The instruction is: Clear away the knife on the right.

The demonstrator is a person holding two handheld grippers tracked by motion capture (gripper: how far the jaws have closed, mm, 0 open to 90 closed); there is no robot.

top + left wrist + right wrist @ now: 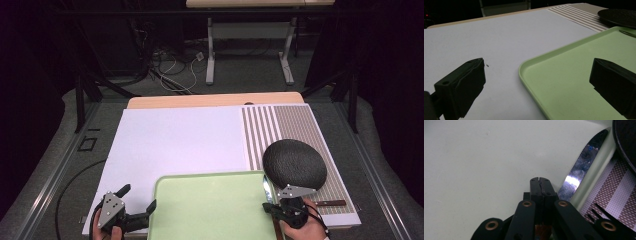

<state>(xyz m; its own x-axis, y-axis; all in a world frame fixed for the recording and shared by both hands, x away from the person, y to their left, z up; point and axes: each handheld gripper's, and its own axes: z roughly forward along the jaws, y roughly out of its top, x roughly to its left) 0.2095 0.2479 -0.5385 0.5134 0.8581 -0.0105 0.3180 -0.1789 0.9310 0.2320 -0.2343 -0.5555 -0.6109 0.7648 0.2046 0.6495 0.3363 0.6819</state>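
Now, my risks as I see them:
Right gripper [540,179]: jaws pressed together, seemingly clamping the knife [580,167] by its handle; blade lies over the green tray [486,162] rim beside the dark plate [295,161].
Left gripper [534,82]: jaws wide, empty, straddling the tray corner.
Slip: a thin handle could twist and drop.
Snag: the tip may scrape the plate.

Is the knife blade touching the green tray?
Touching: in the right gripper view the knife blade lies across the green tray along its right rim.
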